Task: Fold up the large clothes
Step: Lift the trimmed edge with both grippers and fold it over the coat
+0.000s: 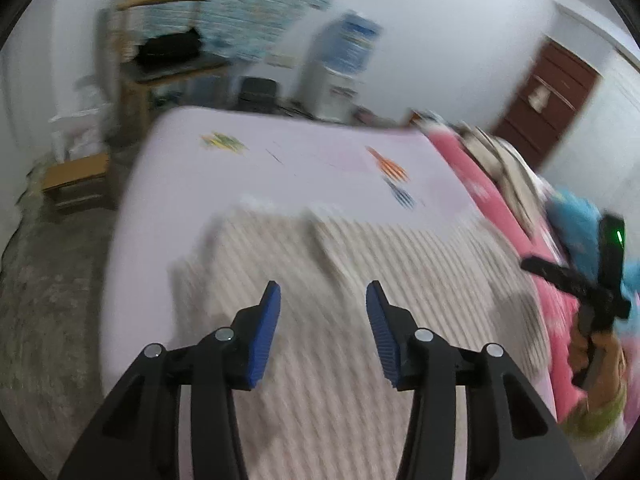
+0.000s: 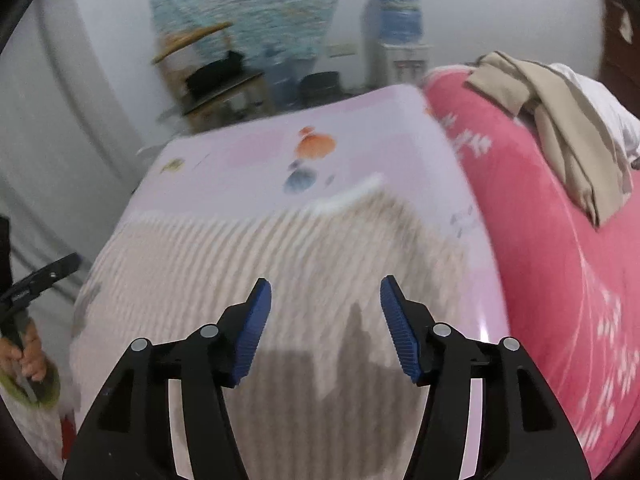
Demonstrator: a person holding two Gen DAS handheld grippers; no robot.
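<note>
A beige and white striped garment (image 1: 340, 280) lies spread flat on the pale pink bed sheet (image 1: 280, 152). It also shows in the right wrist view (image 2: 260, 256). My left gripper (image 1: 323, 296) is open and empty, held above the garment's near part. My right gripper (image 2: 325, 292) is open and empty, also above the garment's near part. The right gripper's body shows at the right edge of the left wrist view (image 1: 600, 280), and the left gripper's body at the left edge of the right wrist view (image 2: 36, 280). Both views are motion-blurred.
A pink blanket (image 2: 560, 240) lies along the bed's right side with a tan garment (image 2: 560, 120) and white cloth on it. Beyond the bed stand a water dispenser (image 2: 396, 40), a wooden shelf (image 1: 160, 68) and a low stool (image 1: 76, 180).
</note>
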